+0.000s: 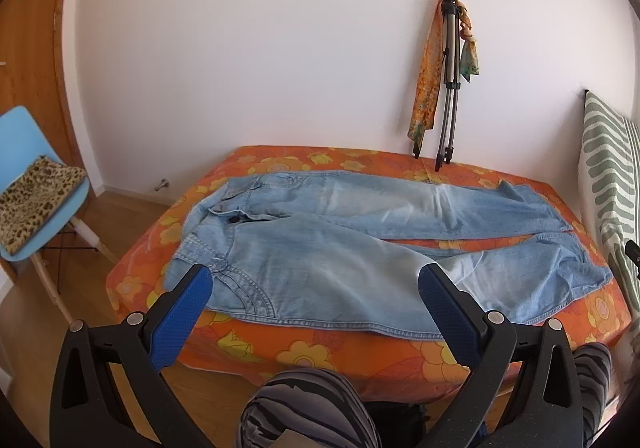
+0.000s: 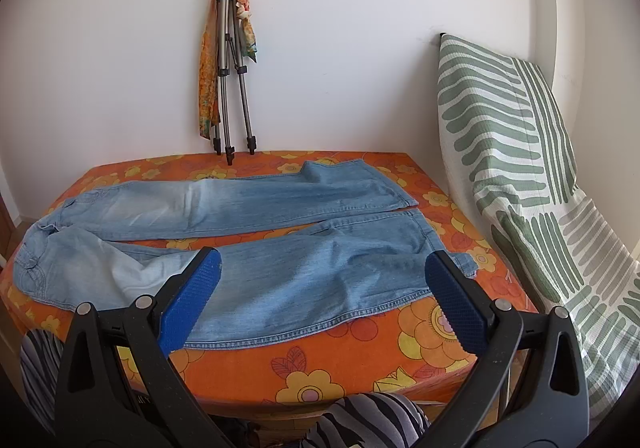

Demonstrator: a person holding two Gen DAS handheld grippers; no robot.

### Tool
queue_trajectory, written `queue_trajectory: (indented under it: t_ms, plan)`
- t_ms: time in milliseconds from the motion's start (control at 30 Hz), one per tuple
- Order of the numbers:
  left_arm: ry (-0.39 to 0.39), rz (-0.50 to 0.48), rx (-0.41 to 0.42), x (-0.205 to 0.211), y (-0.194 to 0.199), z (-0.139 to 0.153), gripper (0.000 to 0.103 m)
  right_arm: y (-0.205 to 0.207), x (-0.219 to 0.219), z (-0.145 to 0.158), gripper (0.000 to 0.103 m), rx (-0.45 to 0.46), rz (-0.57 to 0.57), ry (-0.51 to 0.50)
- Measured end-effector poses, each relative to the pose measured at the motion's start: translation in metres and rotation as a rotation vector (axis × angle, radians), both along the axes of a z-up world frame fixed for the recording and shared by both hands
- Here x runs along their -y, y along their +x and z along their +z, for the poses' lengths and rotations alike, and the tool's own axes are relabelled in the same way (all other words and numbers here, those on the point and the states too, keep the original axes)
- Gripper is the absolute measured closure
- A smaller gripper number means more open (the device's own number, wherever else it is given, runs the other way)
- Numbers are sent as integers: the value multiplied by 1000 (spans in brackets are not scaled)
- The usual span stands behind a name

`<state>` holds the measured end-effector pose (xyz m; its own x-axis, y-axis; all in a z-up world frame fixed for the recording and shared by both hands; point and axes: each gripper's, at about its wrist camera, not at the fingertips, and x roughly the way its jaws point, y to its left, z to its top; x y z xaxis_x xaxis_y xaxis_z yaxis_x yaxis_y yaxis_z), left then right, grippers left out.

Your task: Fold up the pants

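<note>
We lose waistband end of pants (image 2: pixel 248 244) behind left finger in right view; hems cut by right finger in left view. We hold left gripper (image 1: pixel 316 284) and right gripper (image 2: pixel 322 272) tilted down over near edge, jaws released, wide, nothing between. Pants: pale denim, flat on bed (image 1: pixel 304 352), legs spread apart, waist left.

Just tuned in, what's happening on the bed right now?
A person holds two grippers over light blue jeans spread flat on the orange flowered bed, waistband to the left, legs to the right. The left gripper and right gripper are both wide open and hold nothing. No fold has been made yet.
</note>
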<state>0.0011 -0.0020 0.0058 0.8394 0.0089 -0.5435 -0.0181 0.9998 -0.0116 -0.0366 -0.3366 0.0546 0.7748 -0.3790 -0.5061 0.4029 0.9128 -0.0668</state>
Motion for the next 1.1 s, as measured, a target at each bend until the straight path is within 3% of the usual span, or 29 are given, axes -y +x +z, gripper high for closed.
queue_trajectory:
  t_ms: [1100]
  plan:
    - [-1, 13, 9, -6, -1, -2, 0, 1, 0, -3, 0, -8, 4, -4]
